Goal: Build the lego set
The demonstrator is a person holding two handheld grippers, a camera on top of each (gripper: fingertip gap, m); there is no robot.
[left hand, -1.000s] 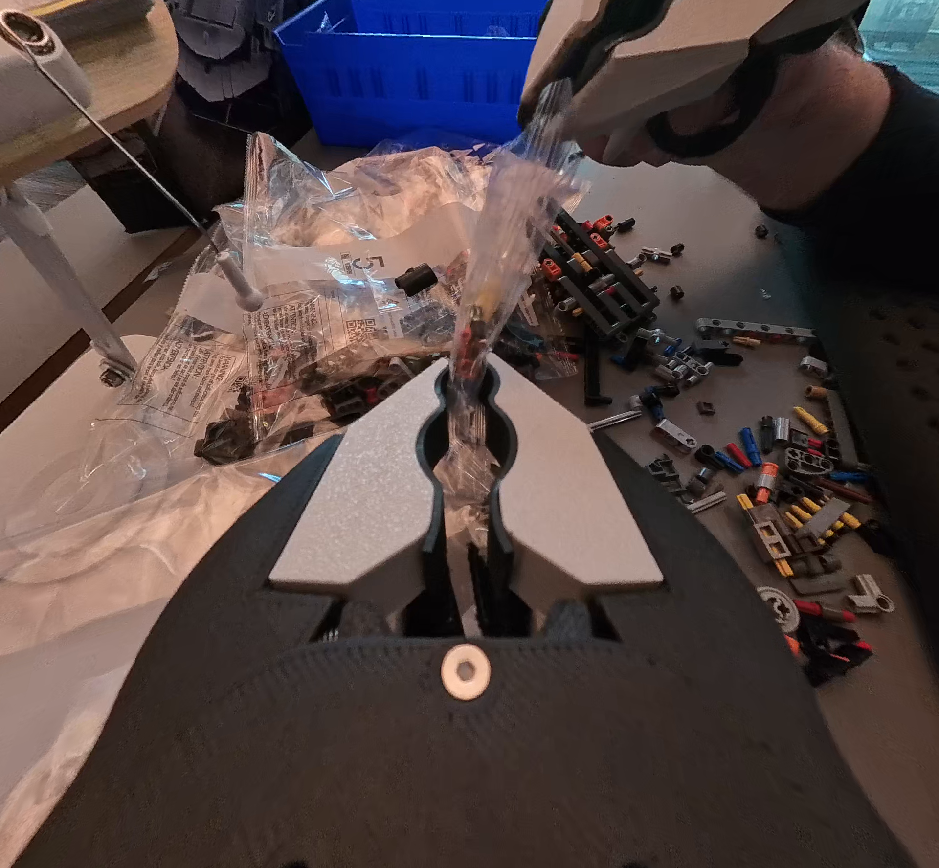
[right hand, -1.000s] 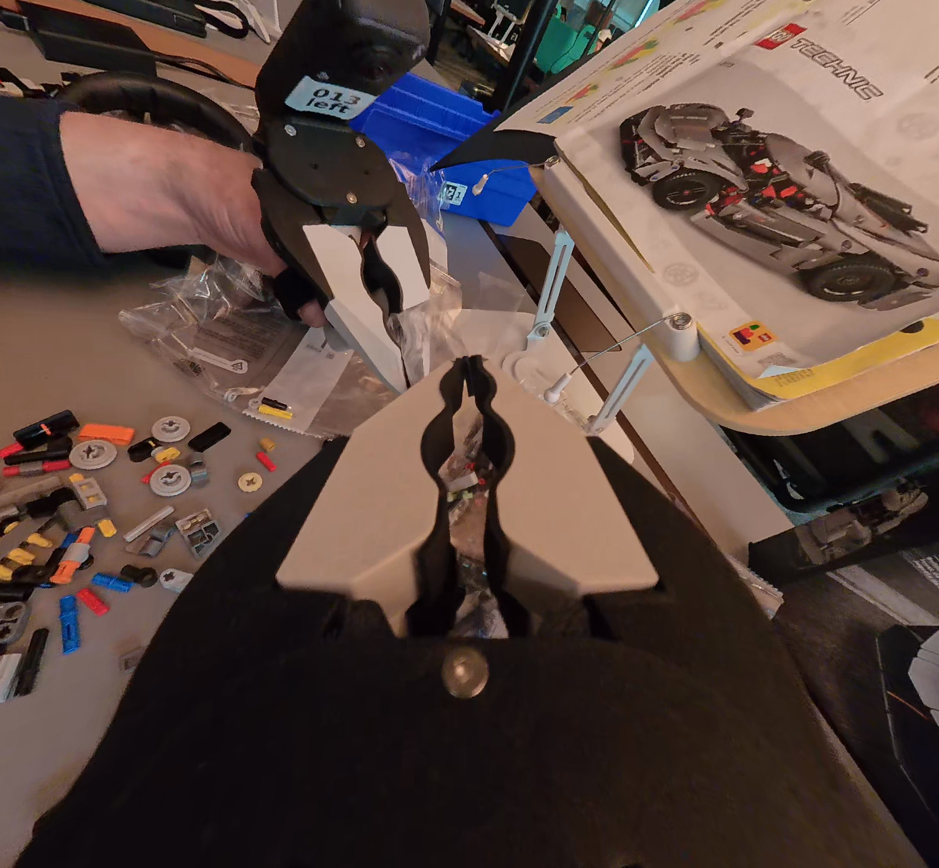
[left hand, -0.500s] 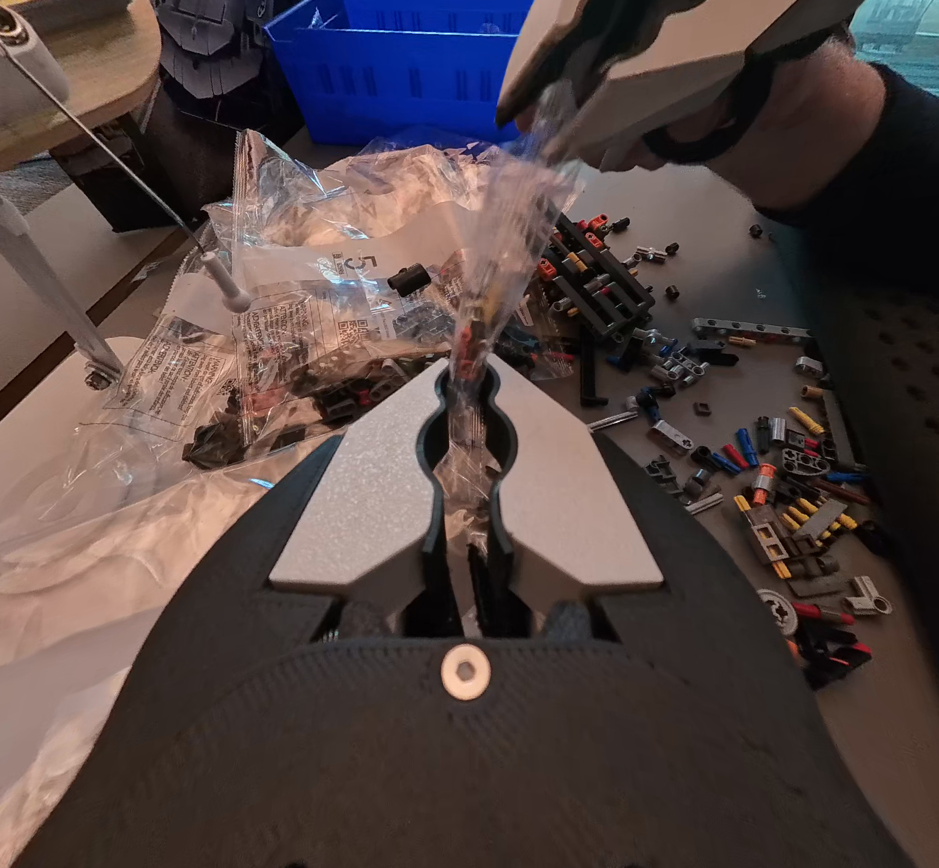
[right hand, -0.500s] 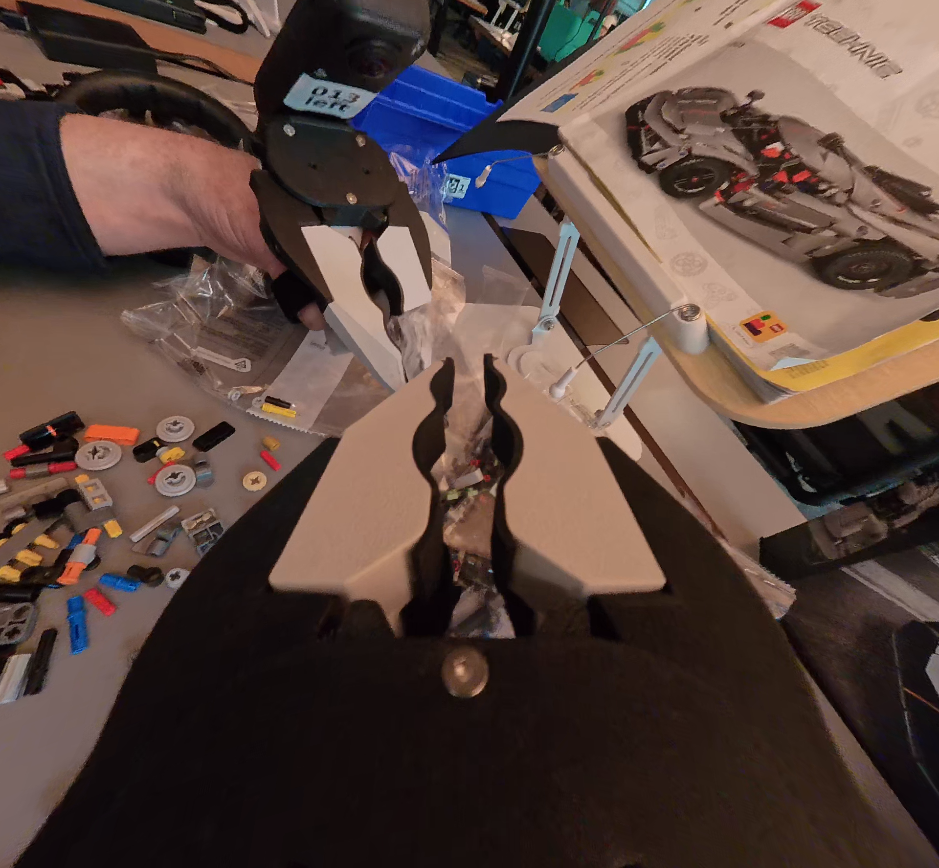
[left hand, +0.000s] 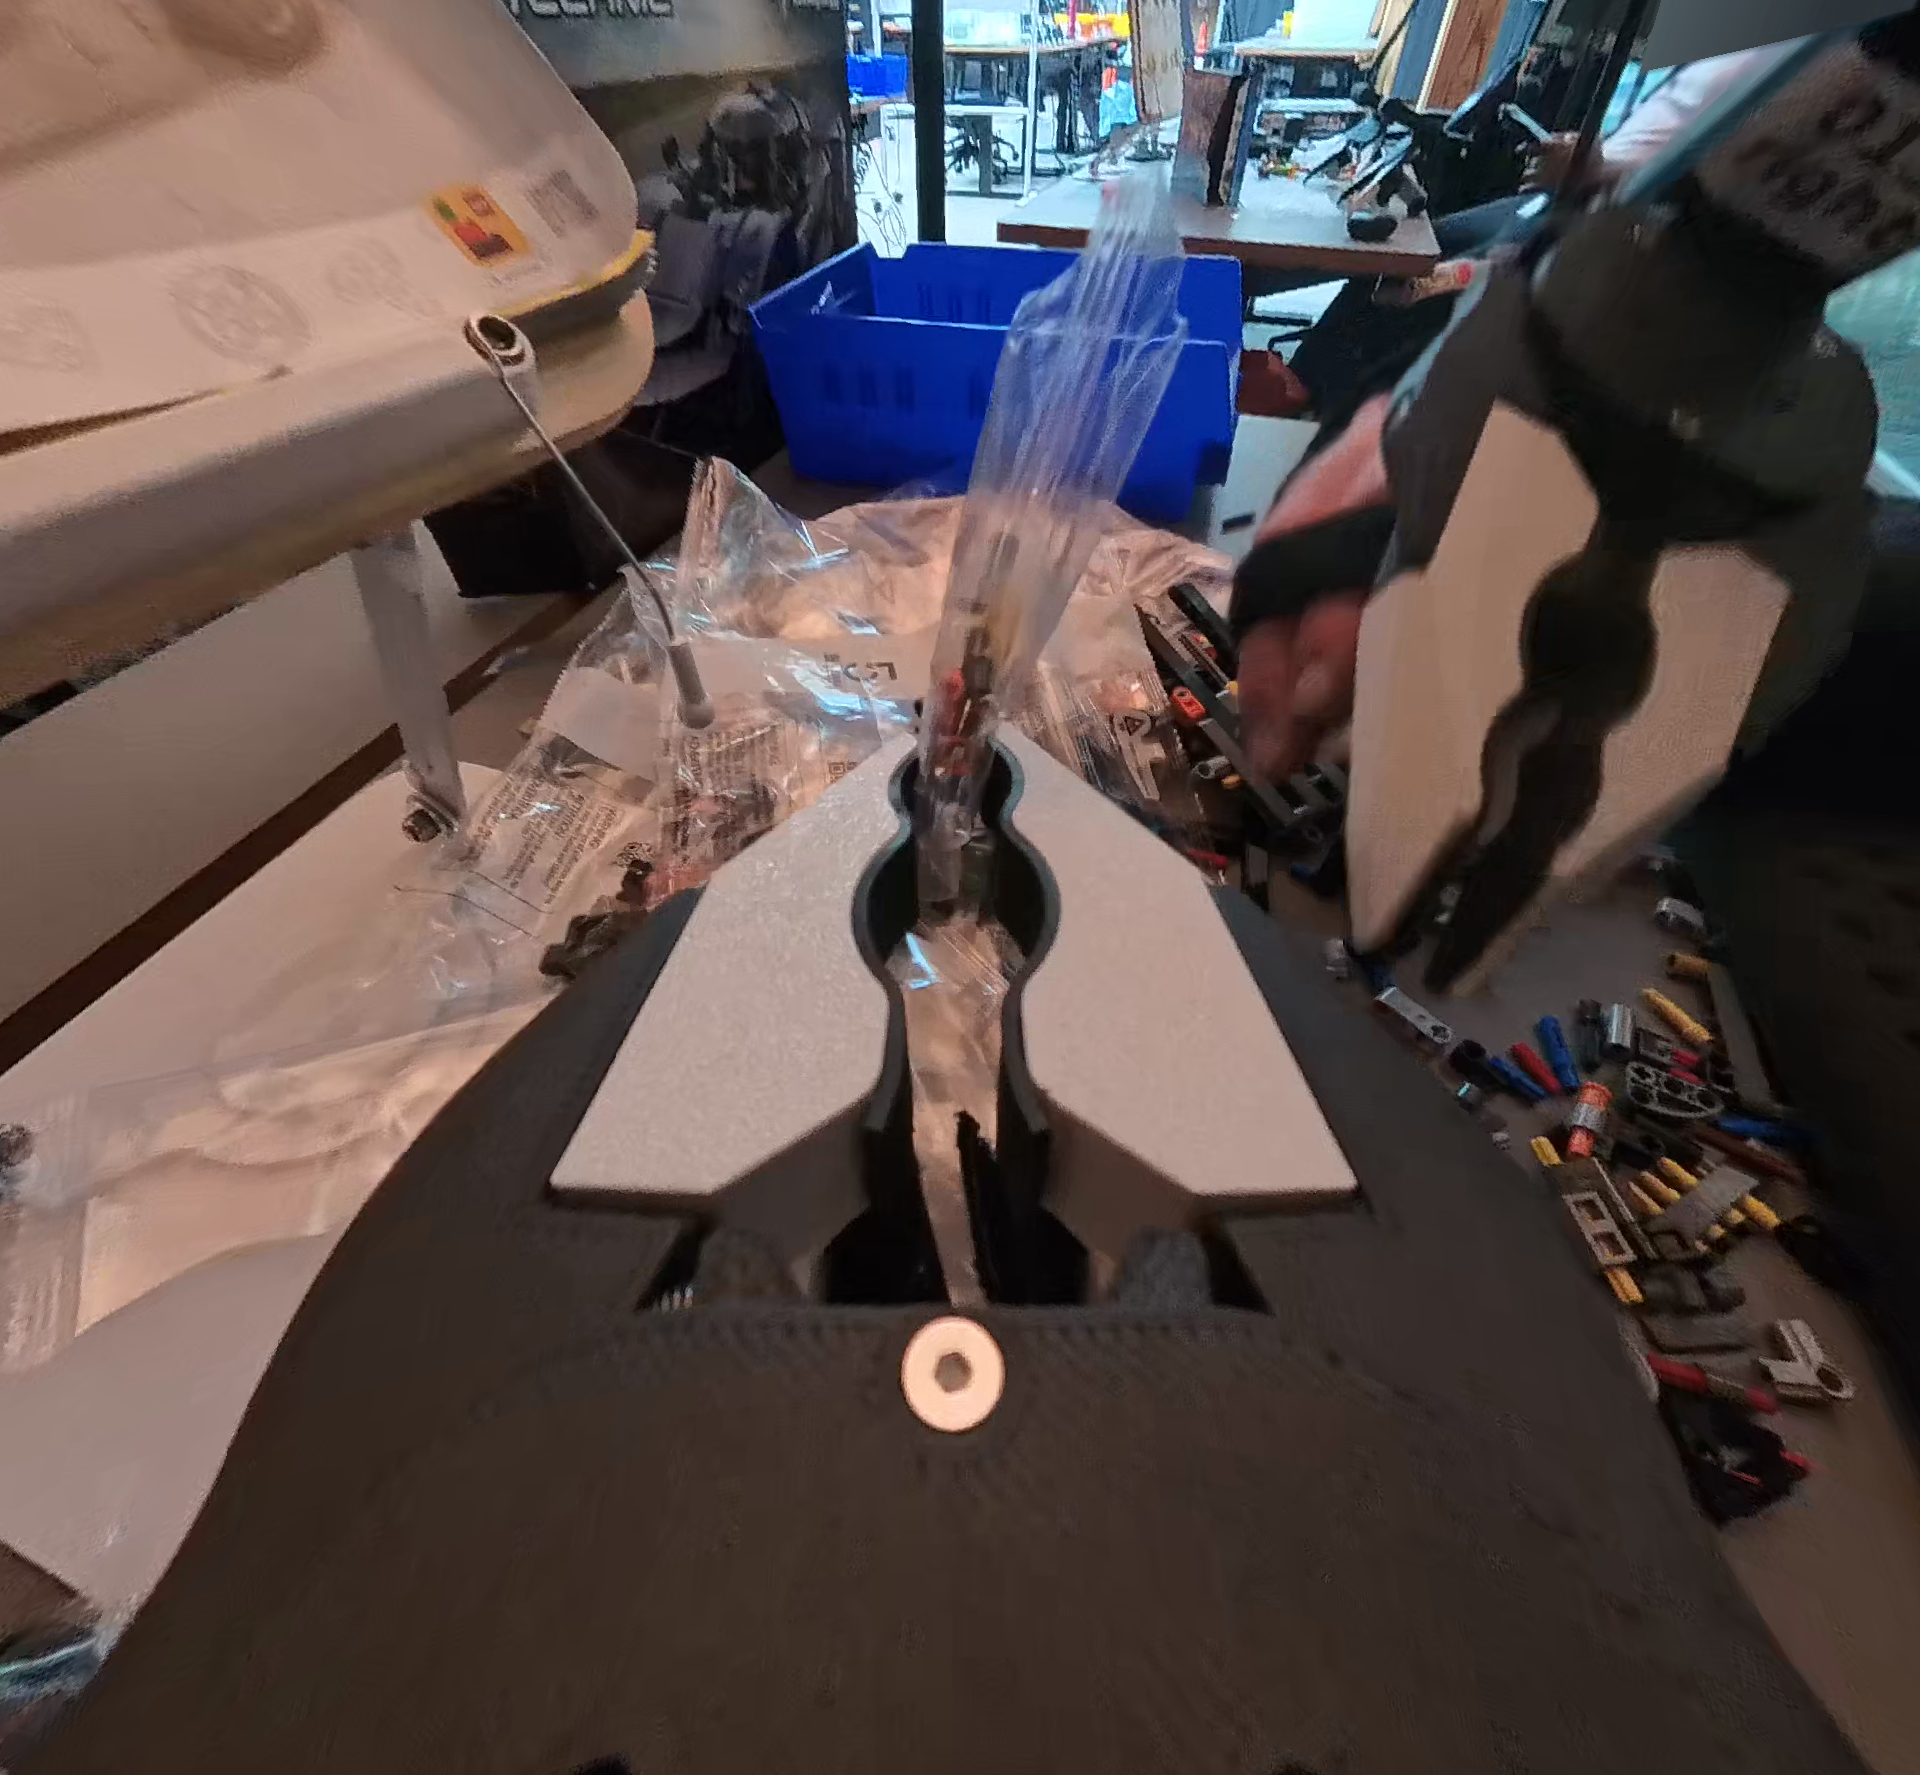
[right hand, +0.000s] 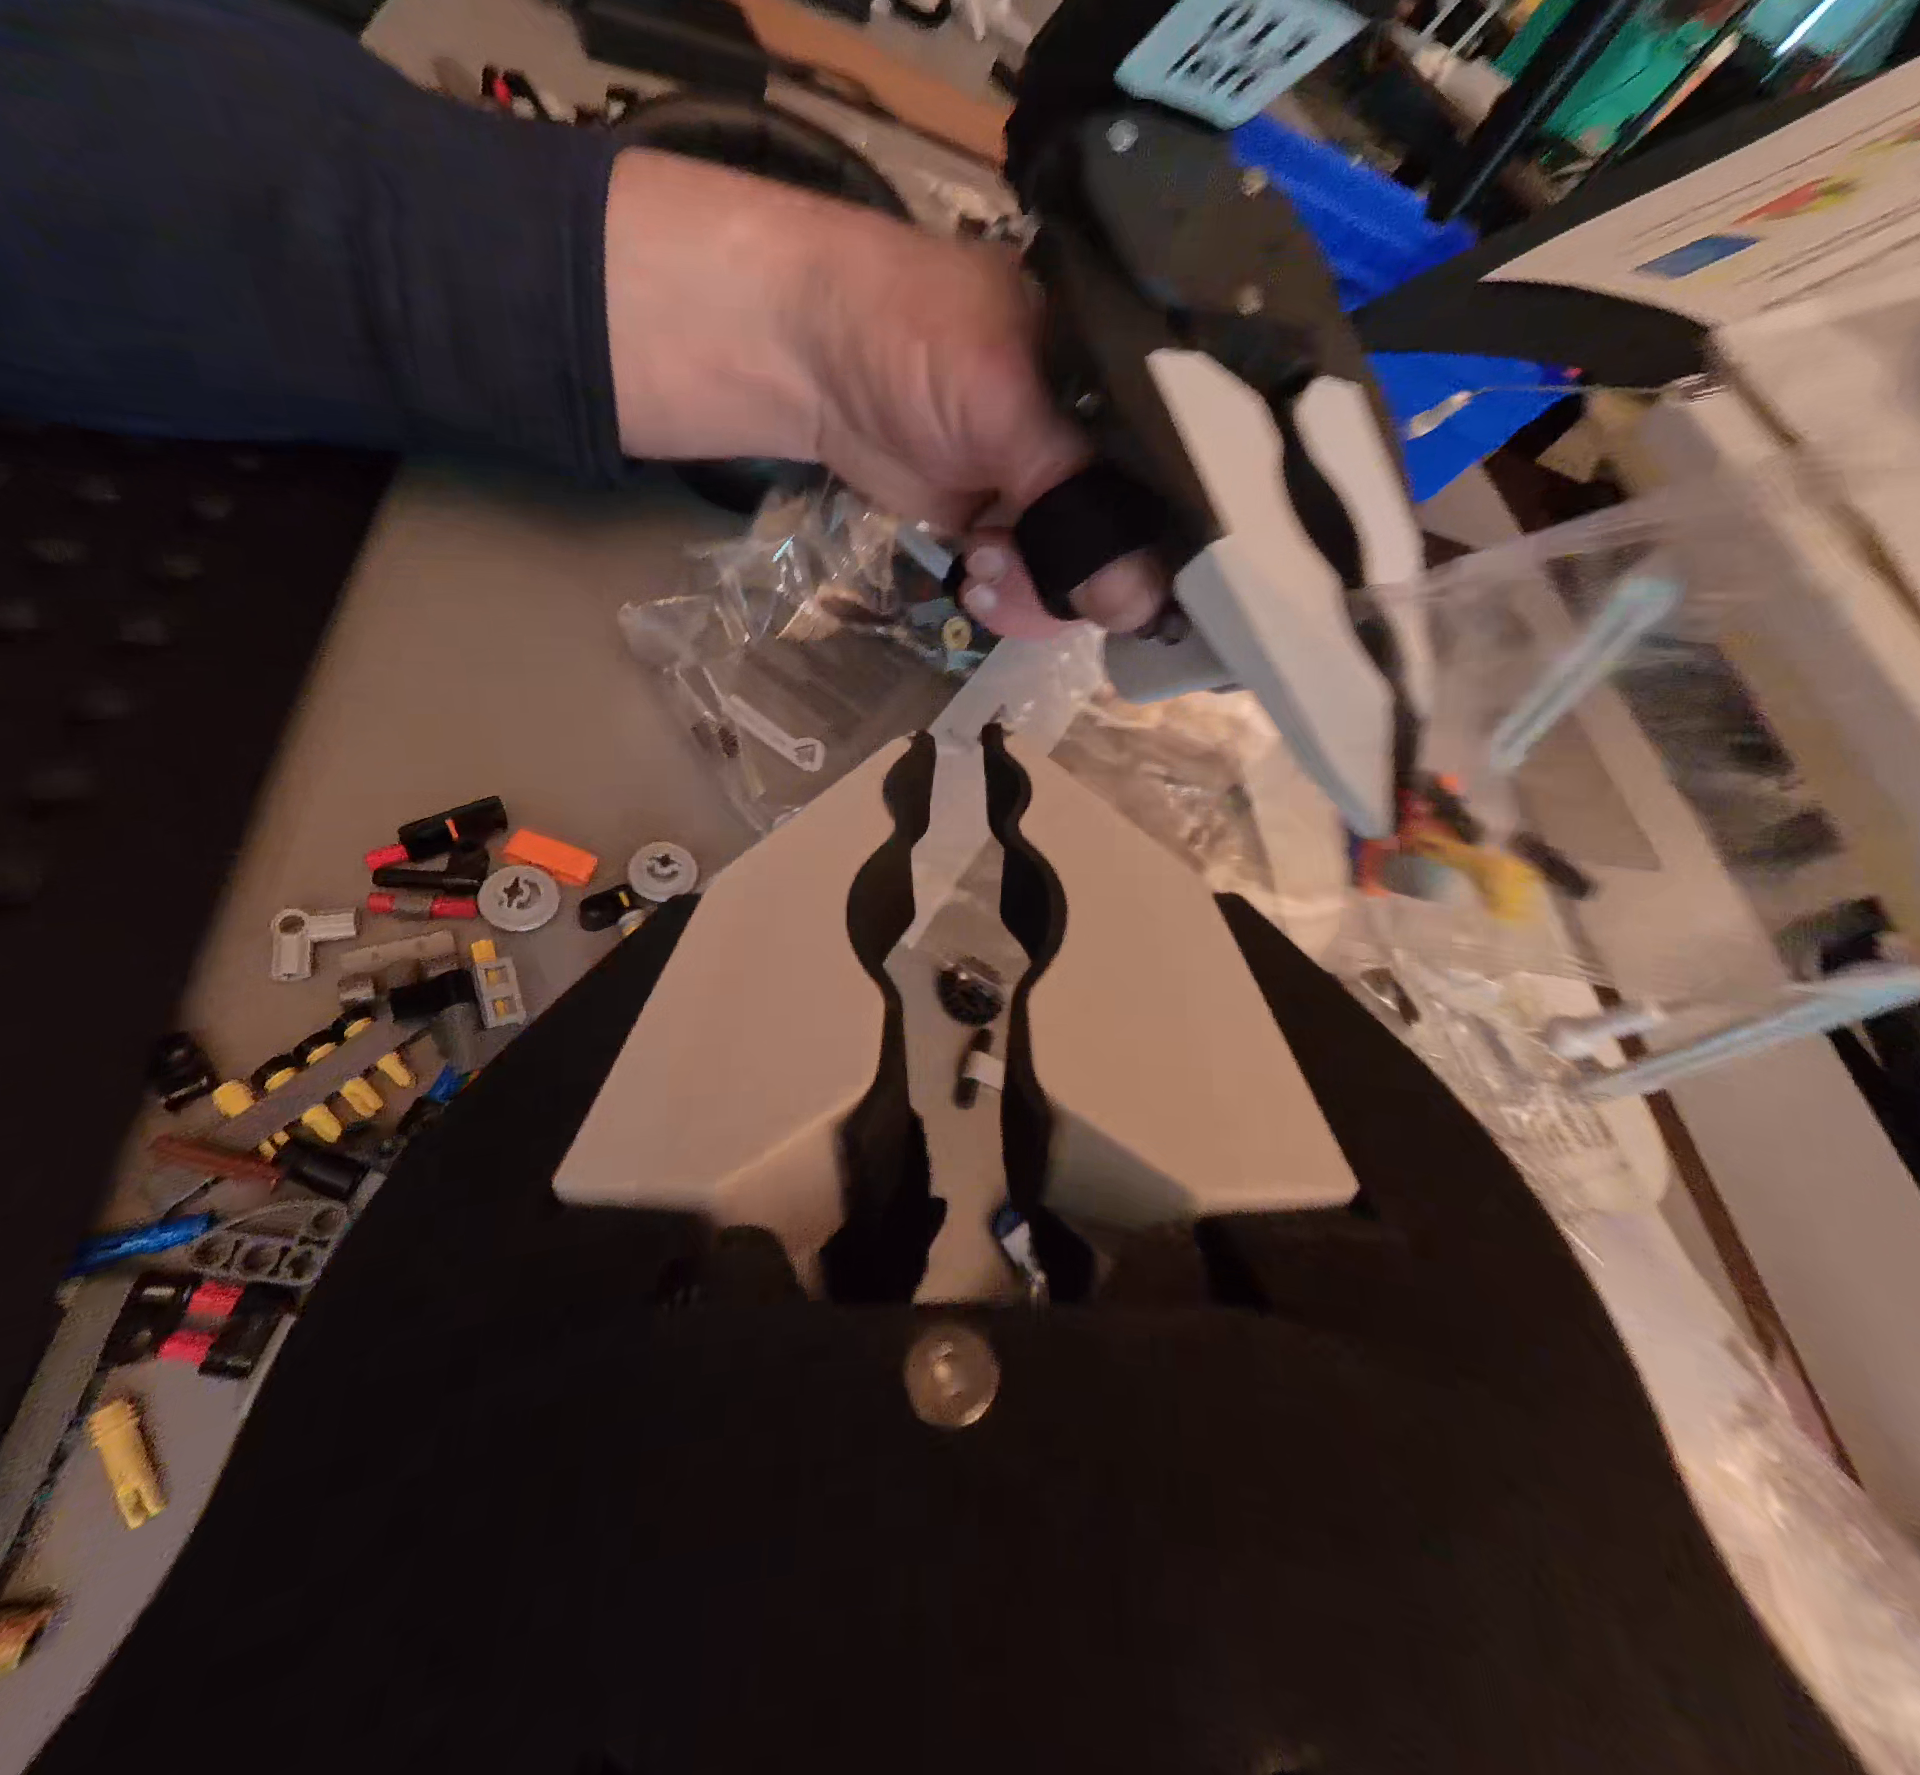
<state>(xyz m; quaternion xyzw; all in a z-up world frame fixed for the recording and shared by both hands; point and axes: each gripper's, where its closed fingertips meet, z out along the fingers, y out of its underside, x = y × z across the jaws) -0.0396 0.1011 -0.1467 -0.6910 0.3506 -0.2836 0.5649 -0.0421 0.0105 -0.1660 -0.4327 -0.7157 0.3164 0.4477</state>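
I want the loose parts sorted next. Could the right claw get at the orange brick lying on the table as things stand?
Probably yes: the right claw is open and empty, and the orange brick lies bare on the table, nothing over it.

clear parts bag (left hand: 1049, 478) | upright, small red/black pieces inside | loose lego pieces (left hand: 1642, 1143) | scattered on table

A grey table (left hand: 1829, 1621) fronts a workshop with distant desks (left hand: 1226, 224).

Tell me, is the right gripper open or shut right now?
Open. The right gripper shows a clear gap between its fingertips with nothing clamped; the small clear bag is held only by the left gripper.
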